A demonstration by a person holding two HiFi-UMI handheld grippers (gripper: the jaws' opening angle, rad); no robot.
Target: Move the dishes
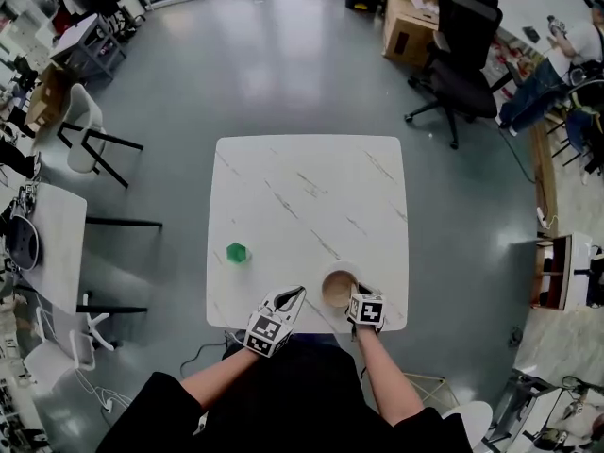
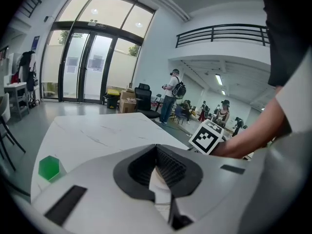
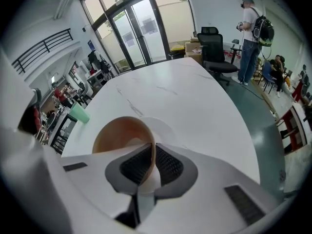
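Bowl (image 1: pixel 337 288) of tan wood sits at the near right edge of a white marbled tabletop (image 1: pixel 302 187), resting on a white plate (image 3: pixel 163 128) that shows as a pale rim beyond it in the right gripper view. The right tongs (image 1: pixel 353 294) are clamped on the bowl's near rim, one pad inside the wall and one outside, as the right gripper view (image 3: pixel 152 152) makes plain. The person's right forearm reaches in from the lower edge of the head view.

Just left of the bowl, the left tongs (image 1: pixel 298 293) sit low over the tabletop's near edge, tips drawn together with nothing between them; the left gripper view (image 2: pixel 157 152) shows only bare tabletop past the pads. A small green cube (image 1: pixel 237 252) lies apart on the left side of the tabletop, well clear of both dishes.

Beyond the tabletop, a black office chair (image 1: pixel 462 45) and cardboard boxes (image 1: pixel 411 17) stand on the grey floor.
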